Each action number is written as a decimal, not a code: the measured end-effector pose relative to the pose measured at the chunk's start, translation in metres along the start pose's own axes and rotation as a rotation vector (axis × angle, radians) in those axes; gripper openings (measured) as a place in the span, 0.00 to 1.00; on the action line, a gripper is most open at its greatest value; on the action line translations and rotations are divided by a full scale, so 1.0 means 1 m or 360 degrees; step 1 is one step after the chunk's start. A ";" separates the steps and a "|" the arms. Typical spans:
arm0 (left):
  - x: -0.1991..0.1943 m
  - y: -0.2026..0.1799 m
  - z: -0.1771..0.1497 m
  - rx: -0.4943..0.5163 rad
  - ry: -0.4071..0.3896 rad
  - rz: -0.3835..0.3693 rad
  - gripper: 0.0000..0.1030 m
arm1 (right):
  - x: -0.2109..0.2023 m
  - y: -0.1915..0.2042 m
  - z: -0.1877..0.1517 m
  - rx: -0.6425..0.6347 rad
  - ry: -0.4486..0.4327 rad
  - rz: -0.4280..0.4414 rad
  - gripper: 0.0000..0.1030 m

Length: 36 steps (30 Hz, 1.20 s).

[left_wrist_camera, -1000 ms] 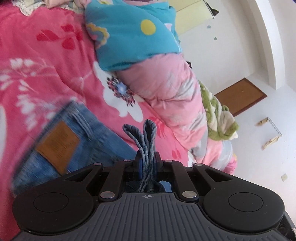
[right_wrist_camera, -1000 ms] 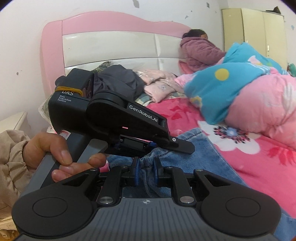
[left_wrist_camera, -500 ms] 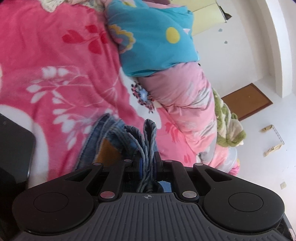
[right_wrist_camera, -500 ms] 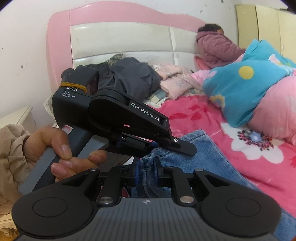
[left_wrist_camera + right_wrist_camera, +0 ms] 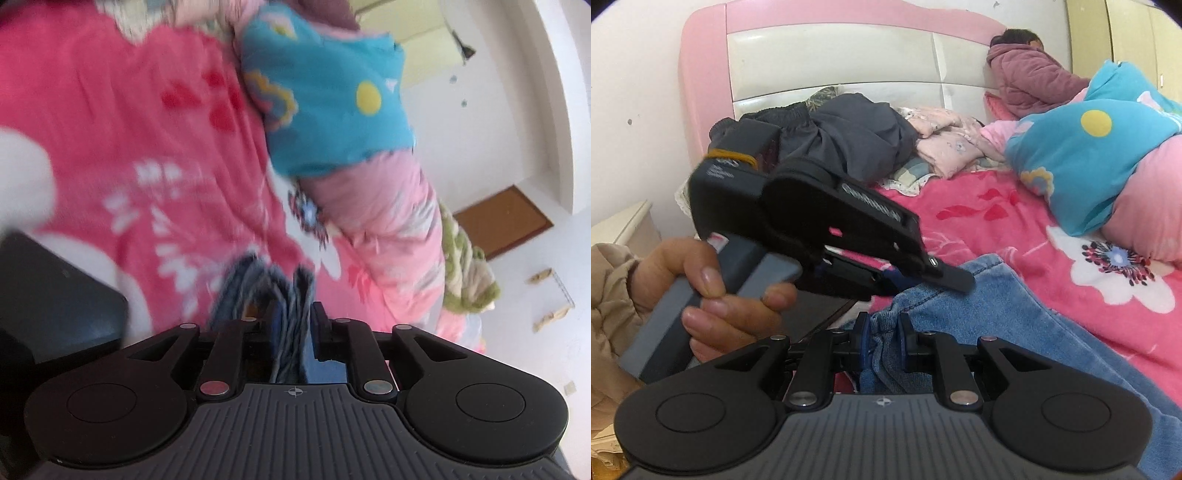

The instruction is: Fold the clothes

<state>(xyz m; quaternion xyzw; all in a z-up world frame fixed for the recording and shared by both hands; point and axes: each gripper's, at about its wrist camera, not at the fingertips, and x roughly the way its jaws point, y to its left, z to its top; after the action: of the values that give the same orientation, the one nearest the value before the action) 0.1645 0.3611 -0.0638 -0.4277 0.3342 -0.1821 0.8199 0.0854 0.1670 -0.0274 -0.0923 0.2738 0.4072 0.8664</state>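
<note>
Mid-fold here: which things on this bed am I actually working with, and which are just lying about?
In the job:
- jeans
- left gripper, shut on the jeans
- right gripper, shut on the jeans

Lying about:
- blue and pink quilt
- dark grey garment by the headboard
- pale pink clothes
- person lying at the headboard
- green blanket

My left gripper (image 5: 293, 317) is matt black plastic, its pads clamping thick, ribbed blue denim jeans (image 5: 990, 314). My right gripper (image 5: 882, 332) pinches that coarse weave too. The pink bedspread (image 5: 997, 225) looks soft, fleecy cloth; the headboard (image 5: 831, 59) is glossy.
</note>
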 end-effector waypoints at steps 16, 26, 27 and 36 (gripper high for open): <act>-0.015 -0.073 -0.034 0.0317 -0.0126 -0.0004 0.20 | -0.086 -0.044 -0.012 0.0333 -0.0186 0.0003 0.55; 0.027 -0.082 -0.086 0.0695 -0.0144 0.0630 0.20 | -0.268 -0.167 -0.079 0.0863 -0.0443 -0.0639 0.37; 0.026 -0.079 -0.085 0.0665 -0.0147 0.0636 0.20 | -0.281 -0.174 -0.087 0.0895 -0.0457 -0.0672 0.35; 0.033 -0.085 -0.088 0.0641 -0.0172 0.0798 0.20 | -0.235 -0.199 -0.177 0.0833 -0.0059 -0.0605 0.19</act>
<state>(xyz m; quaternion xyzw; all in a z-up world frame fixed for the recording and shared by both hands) 0.1249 0.2428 -0.0424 -0.1702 0.3423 -0.0139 0.9239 0.0437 -0.1840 -0.0581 0.0917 0.3312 0.1555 0.9261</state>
